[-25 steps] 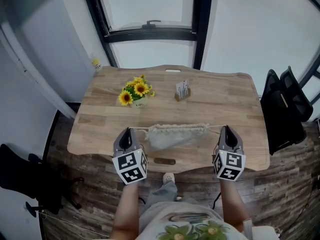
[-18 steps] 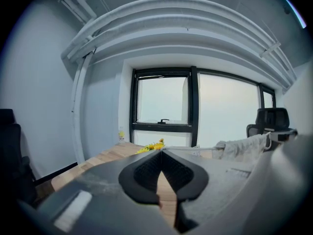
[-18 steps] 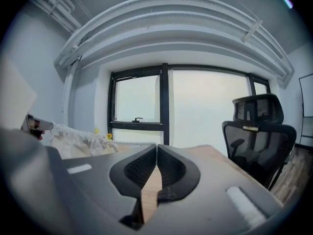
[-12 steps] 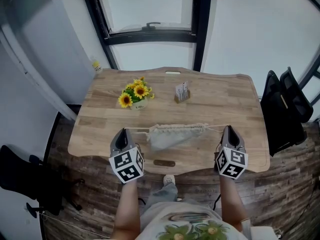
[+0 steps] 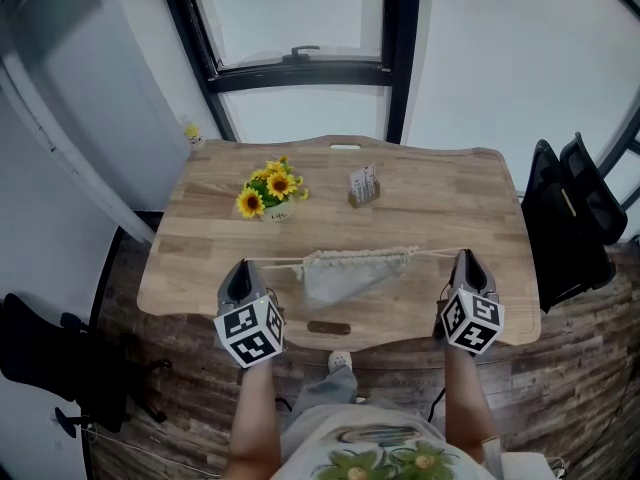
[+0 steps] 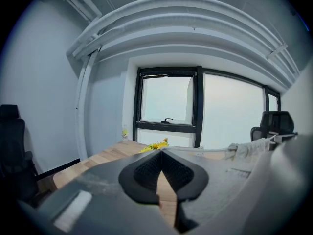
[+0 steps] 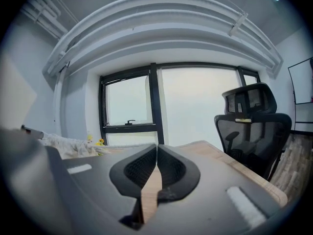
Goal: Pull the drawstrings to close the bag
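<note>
Bag (image 5: pixel 352 274) long axis L-R; L gripper (image 5: pixel 241 265), R gripper (image 5: pixel 464 255) pinching taut drawstrings (image 5: pixel 272 261).

— what sort of place is this?
— an office, i'd say: a wooden desk (image 5: pixel 450 208) under tall black-framed windows (image 5: pixel 300 13), a black mesh office chair (image 5: pixel 575 223) off its right edge, another dark chair (image 5: pixel 40 353) left, a sunflower pot (image 5: pixel 268 190) near its far left corner.

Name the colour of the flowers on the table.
The flowers are yellow, clearest in head view.
</note>
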Demonstrator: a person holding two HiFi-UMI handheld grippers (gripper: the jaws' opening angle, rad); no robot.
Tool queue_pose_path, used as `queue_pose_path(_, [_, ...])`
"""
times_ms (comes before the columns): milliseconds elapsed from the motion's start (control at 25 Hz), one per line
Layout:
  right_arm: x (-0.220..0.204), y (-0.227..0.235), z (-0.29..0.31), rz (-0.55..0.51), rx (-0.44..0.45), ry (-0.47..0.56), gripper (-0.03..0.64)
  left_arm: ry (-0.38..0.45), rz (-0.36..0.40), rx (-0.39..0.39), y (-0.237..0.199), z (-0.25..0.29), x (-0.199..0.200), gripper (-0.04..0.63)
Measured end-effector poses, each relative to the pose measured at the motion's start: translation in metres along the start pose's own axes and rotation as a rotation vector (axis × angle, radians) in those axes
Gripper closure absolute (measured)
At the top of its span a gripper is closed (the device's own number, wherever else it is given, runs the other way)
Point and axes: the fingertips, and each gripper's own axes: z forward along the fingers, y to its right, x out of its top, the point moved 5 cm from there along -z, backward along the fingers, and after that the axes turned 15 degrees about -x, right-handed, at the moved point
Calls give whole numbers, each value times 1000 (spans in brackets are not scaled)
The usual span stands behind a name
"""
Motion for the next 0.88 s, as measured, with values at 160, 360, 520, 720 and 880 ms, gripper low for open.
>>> queue_pose_path(160, [-4, 3, 1, 25, -6, -22, 606, -4, 31, -7, 4, -1, 0, 589])
queue_pose_path(360, [0, 1, -6, 129, 77, -28, 604, -9, 77, -47, 9, -2, -1, 589])
queue_pose_path(520, [3, -2, -8, 166, 96, -29, 604, -4, 52, -46, 9, -2, -1, 589])
queue_pose_path(720, [3, 3, -6, 216, 37, -20, 606, 1, 73, -66, 14, 1, 2, 589])
queue_pose_path(880, [5, 0, -6, 223, 43, 2, 606, -2, 94, -77, 20, 2, 0, 589])
